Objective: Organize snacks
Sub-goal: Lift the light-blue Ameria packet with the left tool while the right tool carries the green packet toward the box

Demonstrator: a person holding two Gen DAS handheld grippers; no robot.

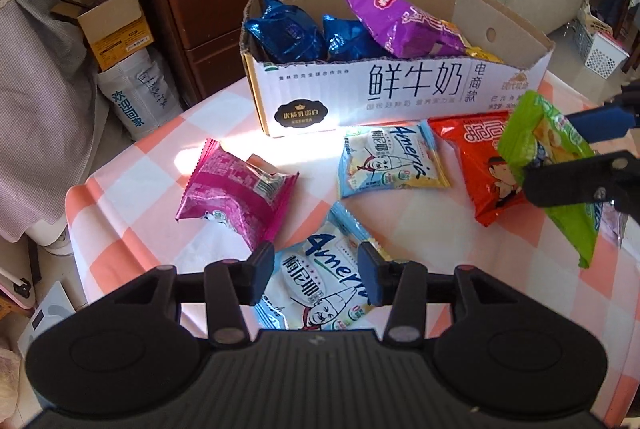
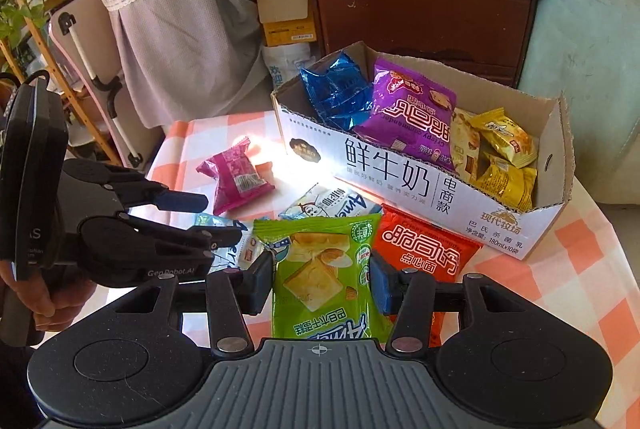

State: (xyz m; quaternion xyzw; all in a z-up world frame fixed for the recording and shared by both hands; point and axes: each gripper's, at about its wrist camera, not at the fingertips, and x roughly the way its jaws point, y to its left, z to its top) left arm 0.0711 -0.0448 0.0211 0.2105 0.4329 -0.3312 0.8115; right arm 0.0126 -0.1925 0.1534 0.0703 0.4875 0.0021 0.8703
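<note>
Snacks: cardboard box [image 2: 400, 185] on checked tablecloth [image 1: 132, 197] holds blue, purple, yellow packs. Right gripper [image 2: 320, 287] clamped on green chip bag [image 2: 320, 269], lifted off the cloth. Left gripper [image 1: 316, 277] jaws apart, straddling light-blue pack [image 1: 320, 285], not pinching it.

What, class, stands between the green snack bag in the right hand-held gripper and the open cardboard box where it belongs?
Nothing visible. The right hand-held gripper holds the green snack bag lifted off the table; the red packet lies below the path. The cardboard box is open on top, with bare floor at its far side.
</note>
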